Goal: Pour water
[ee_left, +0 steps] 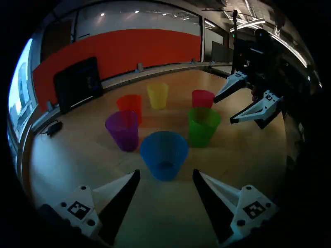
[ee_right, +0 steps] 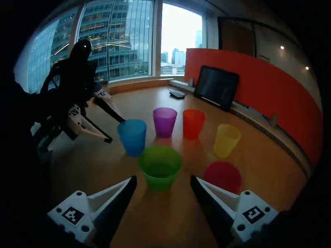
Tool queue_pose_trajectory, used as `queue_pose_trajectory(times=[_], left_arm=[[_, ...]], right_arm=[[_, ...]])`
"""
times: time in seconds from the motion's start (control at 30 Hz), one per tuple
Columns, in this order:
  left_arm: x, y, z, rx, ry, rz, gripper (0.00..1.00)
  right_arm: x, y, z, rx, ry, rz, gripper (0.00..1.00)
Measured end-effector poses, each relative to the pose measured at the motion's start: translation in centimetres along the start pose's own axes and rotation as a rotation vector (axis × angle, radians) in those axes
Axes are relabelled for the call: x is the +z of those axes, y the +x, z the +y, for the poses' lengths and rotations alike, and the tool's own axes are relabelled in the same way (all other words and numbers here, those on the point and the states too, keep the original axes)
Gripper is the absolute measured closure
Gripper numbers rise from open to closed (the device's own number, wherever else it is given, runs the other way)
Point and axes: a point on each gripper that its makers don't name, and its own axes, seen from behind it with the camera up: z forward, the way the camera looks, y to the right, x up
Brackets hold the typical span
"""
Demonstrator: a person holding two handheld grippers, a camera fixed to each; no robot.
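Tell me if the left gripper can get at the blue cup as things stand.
Probably yes. The left gripper has its jaws open, and the blue cup stands upright straight ahead with nothing in between. The purple cup and green cup stand close behind it.

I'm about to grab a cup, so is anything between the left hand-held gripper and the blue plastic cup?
Nothing visible: just wooden table lies between the open left hand-held gripper and the translucent blue plastic cup straight ahead.
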Motion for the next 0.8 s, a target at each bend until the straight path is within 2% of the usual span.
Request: queue_pose_trajectory(times=[0.2, 0.5, 0.7, 0.8], left_arm=[[-1.4, -0.2, -0.1, -0.006, 0.033, 0.016, 0.06], [-2.8, -0.4, -0.4, -0.014, 0.079, 0.04, 0.06], [-3.5, 0.5, -1.4, -0.027, 0.139, 0.103, 0.06], [-4.1, 1.1, -2.3, -0.03, 0.177, 0.142, 0.06]], right_arm=[[-1.9, -0.7, 0.3, 0.009, -0.038, 0.013, 0.0], [-3.9, -1.1, 0.7, 0.026, -0.08, 0.037, 0.0], [-5.2, -1.1, 1.9, 0.05, -0.136, 0.078, 0.0], [-6.0, -0.9, 2.7, 0.081, -0.168, 0.105, 0.0]])
